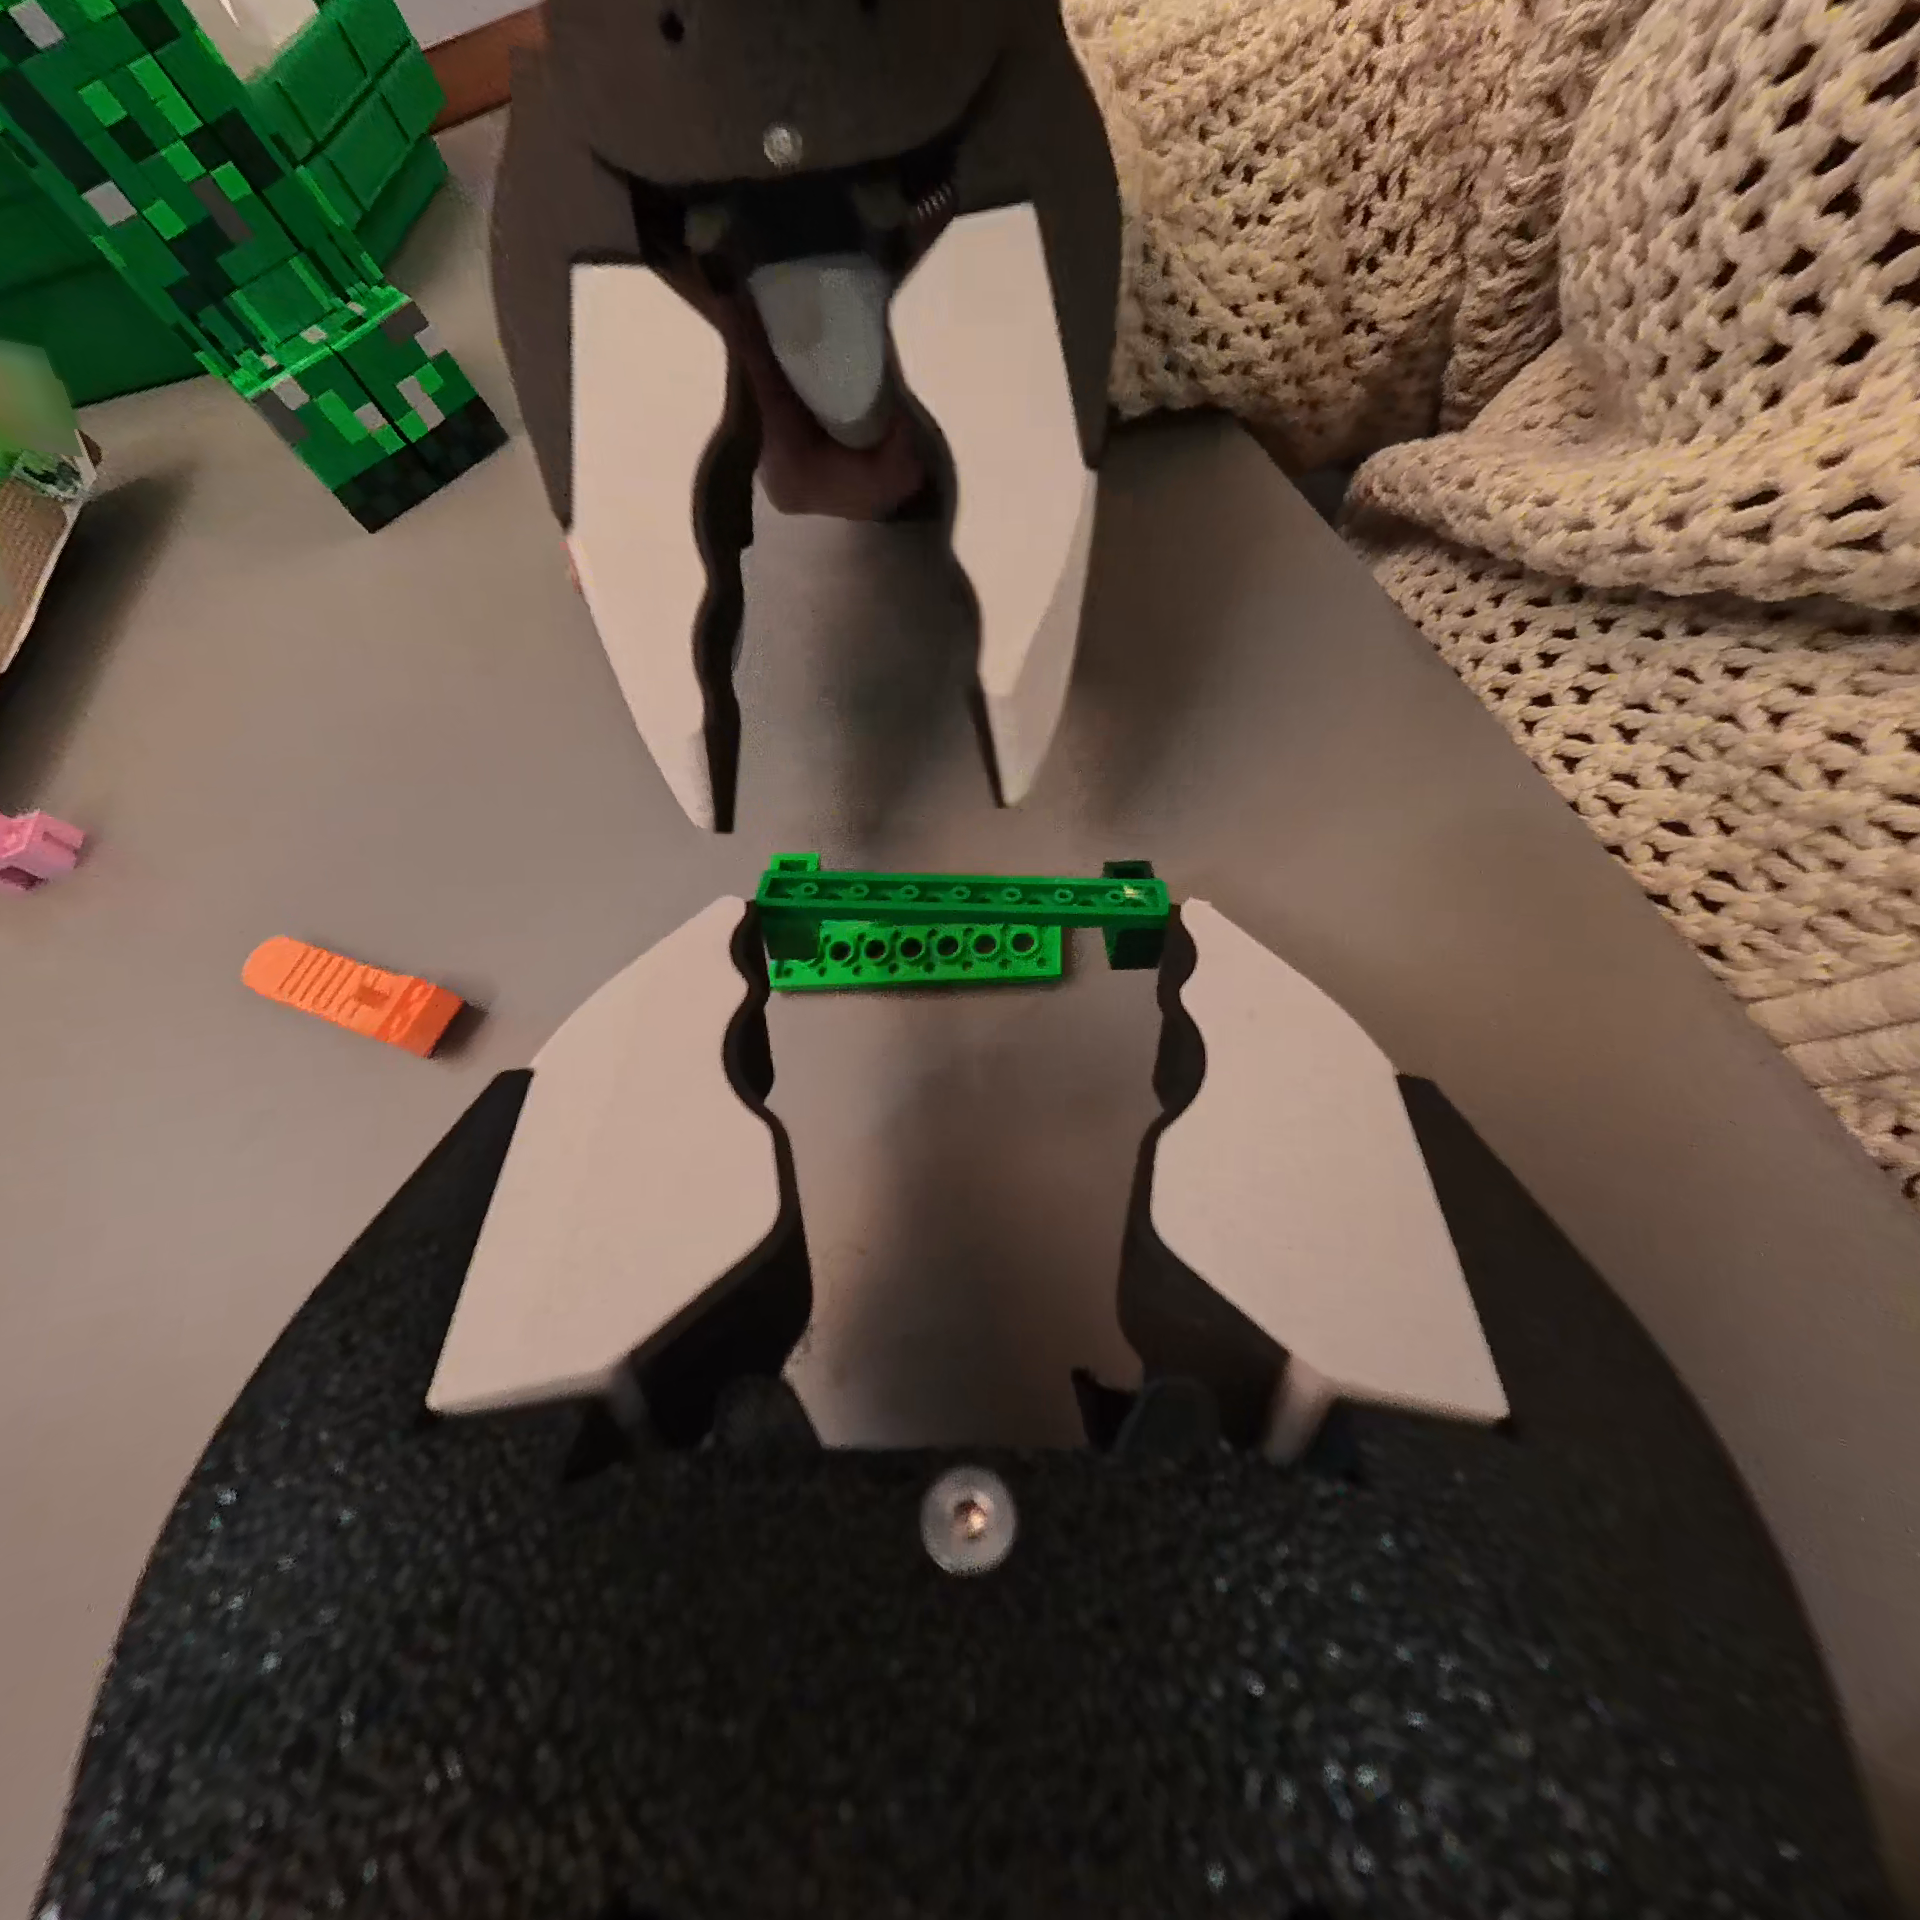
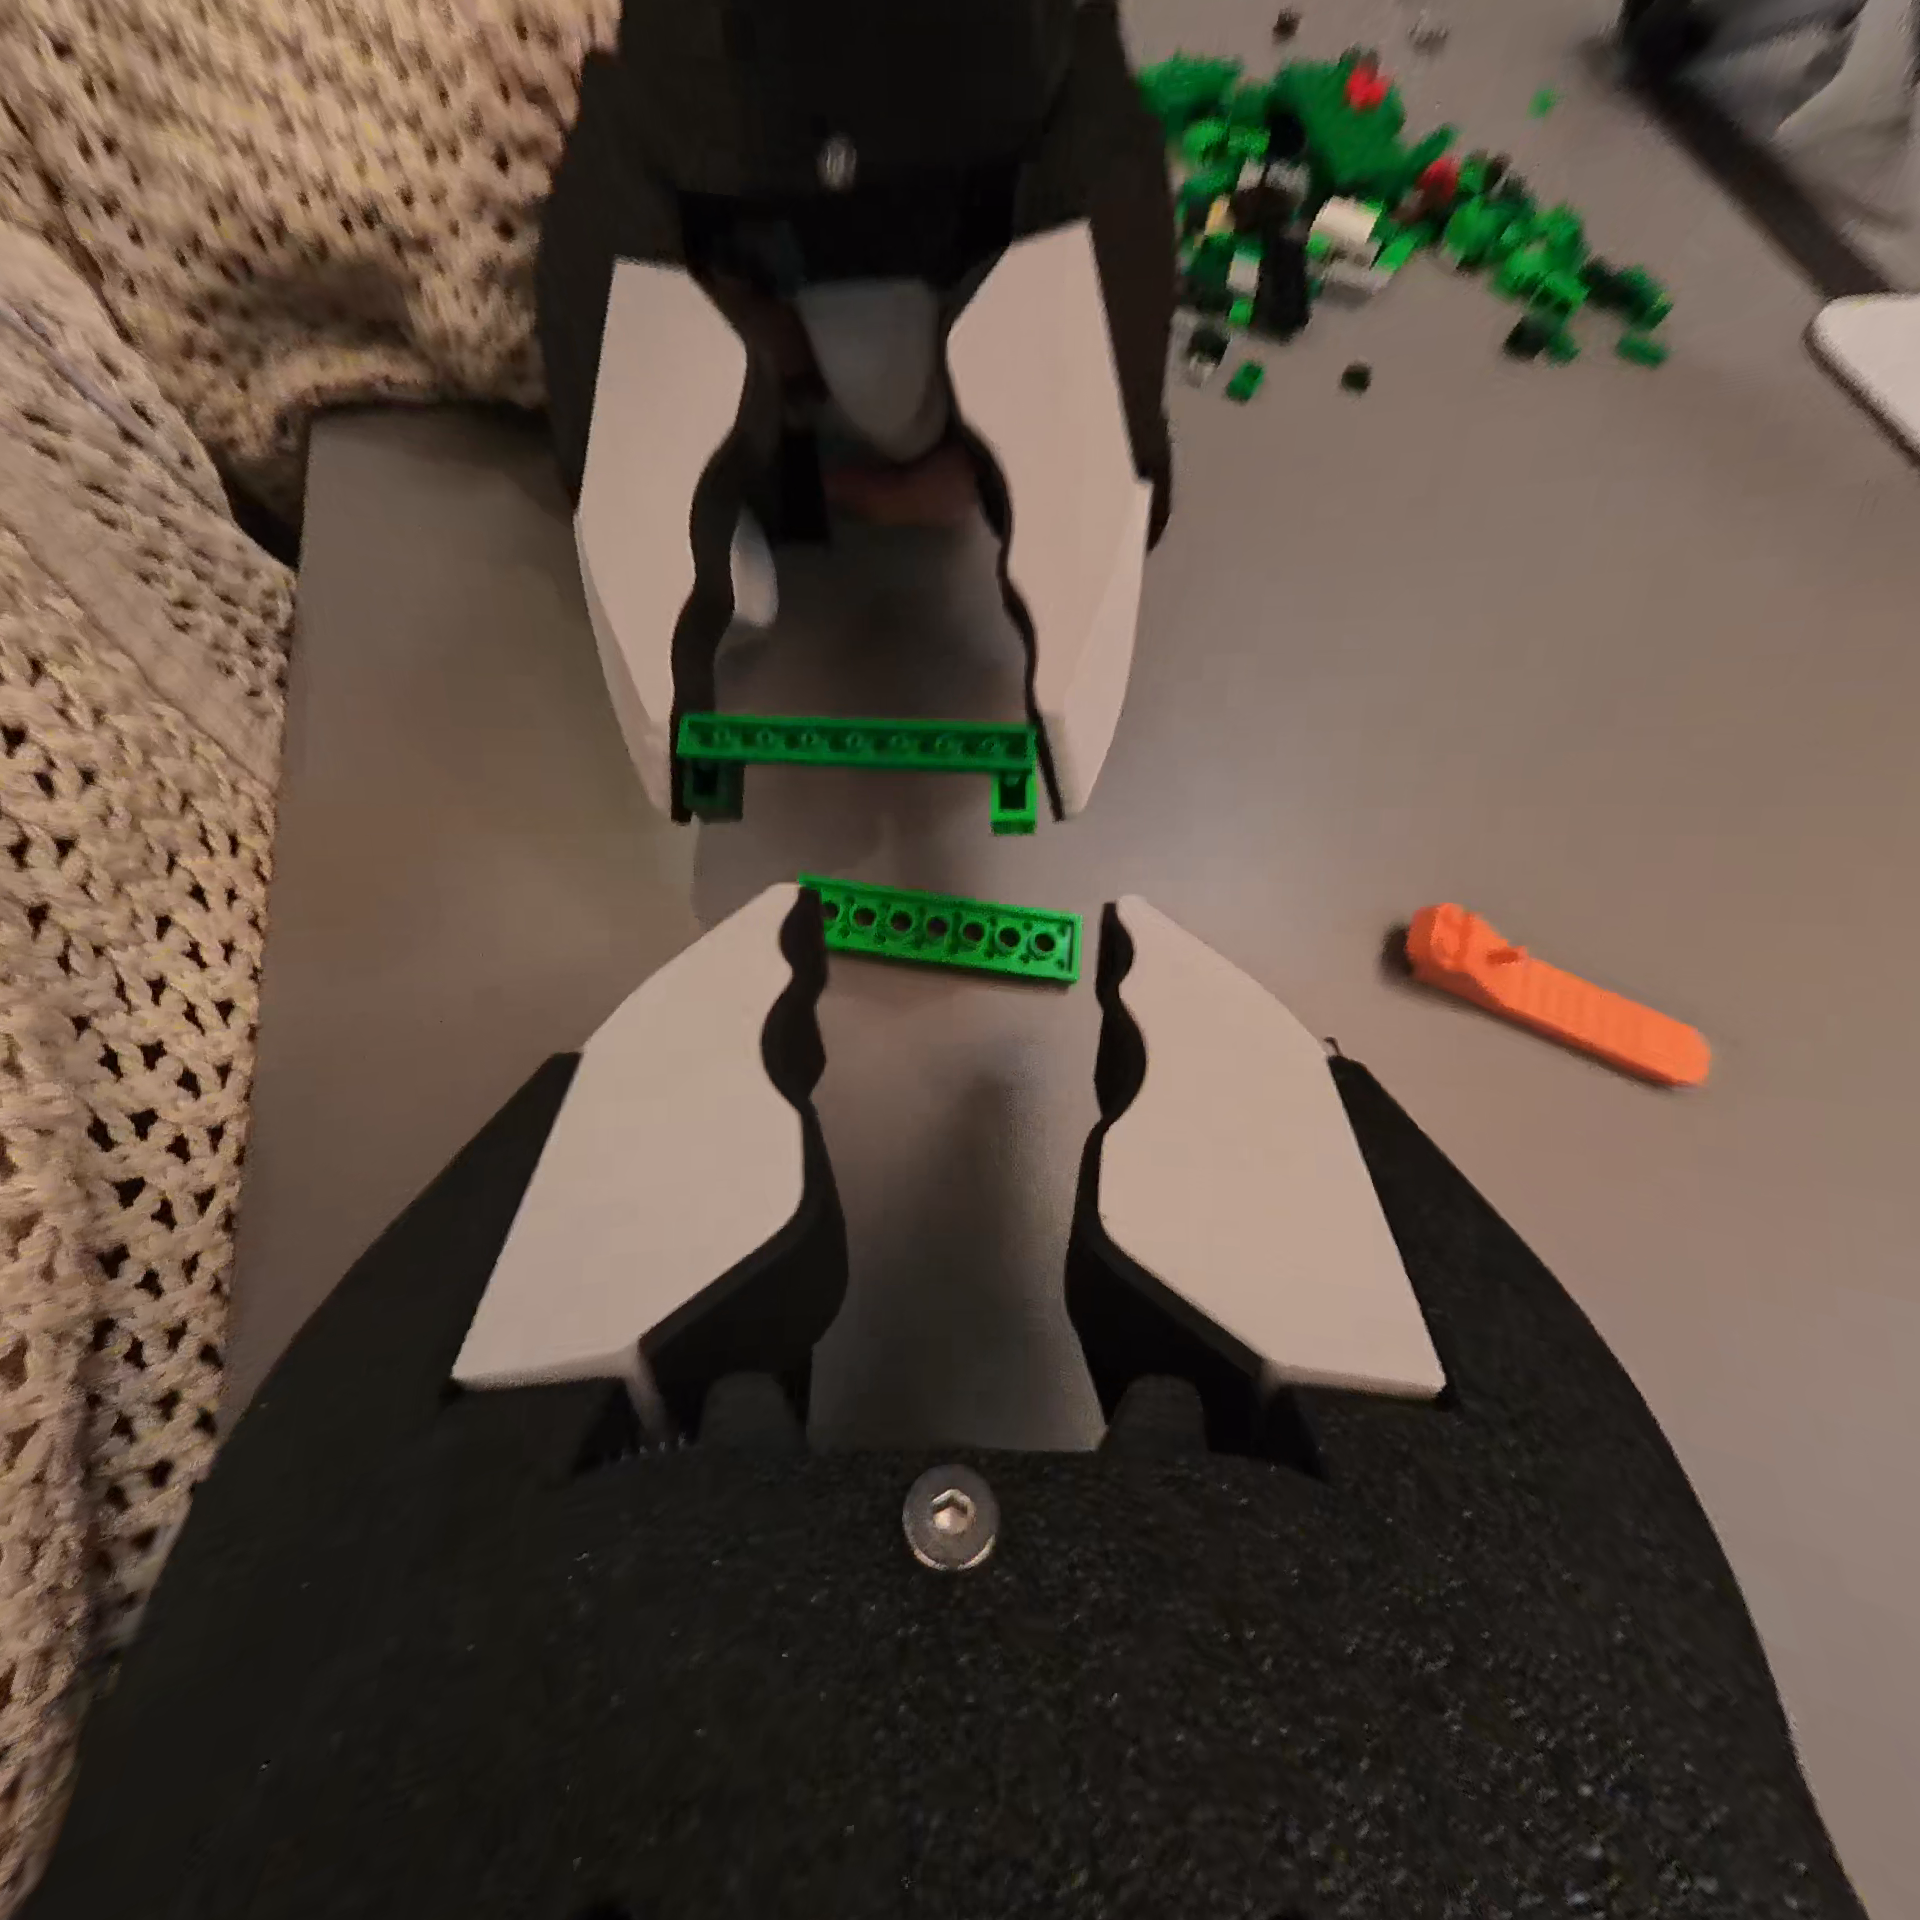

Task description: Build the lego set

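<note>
- Left gripper [image 1: 964, 914] clamped end to end on the green bridge piece [image 1: 961, 899], a long plate on two small end bricks.
- Right gripper [image 2: 951, 920] apart, tips flanking the flat green plate [image 2: 951, 930] lying on the grey table [image 2: 1351, 727].
- Best closed squarely across the plate's length before lifting, keeping studs aligned under the bridge.
- Orange brick separator [image 2: 1548, 997] nearby; loose green brick pile [image 2: 1351, 208] beyond; knitted blanket [image 1: 1558, 312] at table edge.

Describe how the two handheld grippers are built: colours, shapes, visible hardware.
Both look alike. The left gripper has a rough, speckled black body with one silver screw at its centre, and two broad pale grey fingers tapering to points, lined with wavy black inner pads. The right gripper matches: same black body, silver hex screw, grey fingers. No cables show.
</note>
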The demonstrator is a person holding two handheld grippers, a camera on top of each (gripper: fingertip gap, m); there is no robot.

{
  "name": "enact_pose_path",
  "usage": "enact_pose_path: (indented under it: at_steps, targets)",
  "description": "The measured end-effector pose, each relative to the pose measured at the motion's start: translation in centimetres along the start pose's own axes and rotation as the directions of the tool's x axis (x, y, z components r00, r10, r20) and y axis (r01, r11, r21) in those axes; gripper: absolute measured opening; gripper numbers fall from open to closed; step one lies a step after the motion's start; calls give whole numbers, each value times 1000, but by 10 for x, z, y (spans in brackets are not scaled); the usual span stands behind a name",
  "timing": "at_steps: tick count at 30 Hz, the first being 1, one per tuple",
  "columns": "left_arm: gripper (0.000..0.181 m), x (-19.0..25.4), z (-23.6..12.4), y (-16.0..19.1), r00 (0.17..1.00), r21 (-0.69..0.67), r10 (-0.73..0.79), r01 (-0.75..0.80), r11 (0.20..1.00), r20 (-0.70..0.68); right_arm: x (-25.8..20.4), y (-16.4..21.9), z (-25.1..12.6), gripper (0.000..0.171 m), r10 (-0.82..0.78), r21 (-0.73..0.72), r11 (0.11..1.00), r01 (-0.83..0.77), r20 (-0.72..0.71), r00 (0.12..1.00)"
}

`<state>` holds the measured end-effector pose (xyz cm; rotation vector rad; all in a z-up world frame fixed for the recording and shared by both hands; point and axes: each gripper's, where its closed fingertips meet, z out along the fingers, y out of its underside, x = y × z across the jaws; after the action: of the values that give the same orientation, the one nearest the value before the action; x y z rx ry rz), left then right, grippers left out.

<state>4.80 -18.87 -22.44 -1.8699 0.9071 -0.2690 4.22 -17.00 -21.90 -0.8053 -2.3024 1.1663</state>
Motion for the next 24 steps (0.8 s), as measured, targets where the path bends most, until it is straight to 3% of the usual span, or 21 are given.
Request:
enact_pose_path:
  at_steps: [3,10,13,17,20,24]
  targets:
    - [72,0,1,-1,1000,1,3,-3,1000,4,7,-7,-3,33,-20,37,999,21,-26,999]
    - [72,0,0,-3,1000,12,-4,4,1000,7,11,-8,5,20,-138,-23,990,137,-53,989]
    - [72,-3,-3,0,1000,-6,2,-2,1000,20,12,3,7,25,-89,-90,992,87,-13,996]
    - [72,-8,-10,-2,999,8,-3,3,1000,41,-1,16,11,48,-24,-157,987,39,94,995]
    - [72,-9,-15,-5,999,23,-1,0,1000,38,-5,26,14,62,-82,-235,966,109,123,989]
    - [72,-10,-22,-6,999,39,-11,10,999,30,-3,27,8,55,-232,-235,933,273,190,954]
